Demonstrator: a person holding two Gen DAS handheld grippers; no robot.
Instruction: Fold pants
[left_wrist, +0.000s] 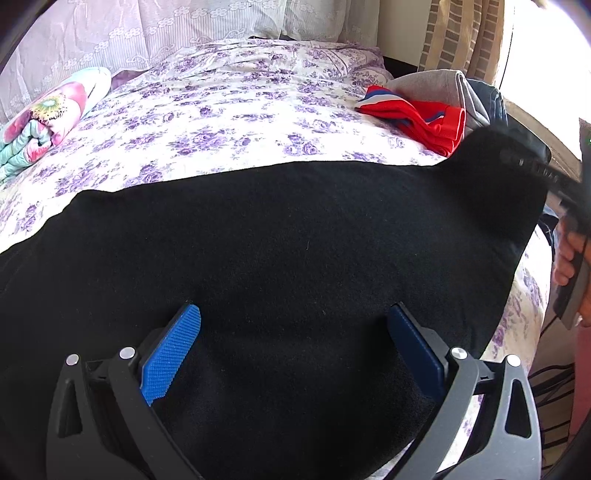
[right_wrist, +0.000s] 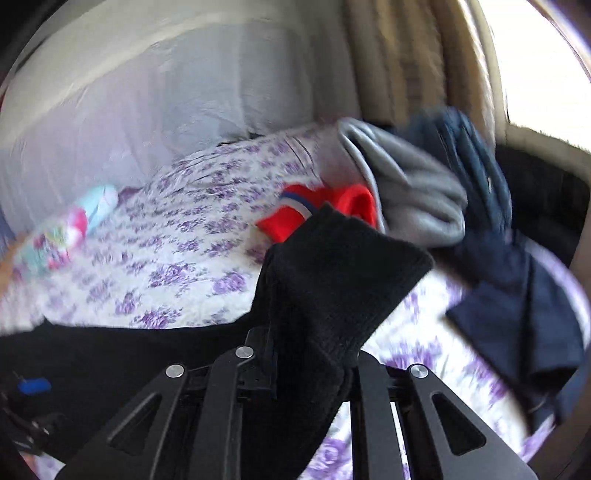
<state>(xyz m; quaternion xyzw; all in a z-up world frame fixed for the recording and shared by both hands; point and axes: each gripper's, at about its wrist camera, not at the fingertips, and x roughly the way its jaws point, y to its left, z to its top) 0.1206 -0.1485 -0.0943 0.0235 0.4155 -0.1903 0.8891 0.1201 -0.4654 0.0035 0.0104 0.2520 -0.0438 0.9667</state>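
1. At the far left of the left wrist view, a rolled floral quilt (left_wrist: 48, 114) in pink and teal lies on the bed (left_wrist: 229, 122), near the lace-covered headboard (left_wrist: 110, 33).
2. The bed wears a white sheet printed with purple flowers, and the black pants (left_wrist: 288, 240) are spread flat across its near side, well apart from the quilt.
3. The left claw (left_wrist: 293, 328) hovers over the pants with its jaws spread wide; the blue pads (left_wrist: 170, 354) have only black cloth showing between them, and whether they touch it I cannot tell.
4. Further right, a red garment (left_wrist: 421, 118) with blue and white stripes lies beyond the far edge of the pants, with a grey garment (left_wrist: 439, 88) just behind it.
5. At the right end, the pants rise off the bed toward the right claw (left_wrist: 532, 166), seen as a dark bar at that edge of the frame.
6. In the blurred right wrist view, the right claw (right_wrist: 314, 354) is clamped narrow on a lifted bunch of the pants (right_wrist: 332, 266), which stands up from between its jaws.
7. Right of that bunch, a dark navy garment (right_wrist: 517, 295) lies crumpled on the sheet beside the grey one (right_wrist: 406, 192), near the beige curtain (right_wrist: 406, 55).
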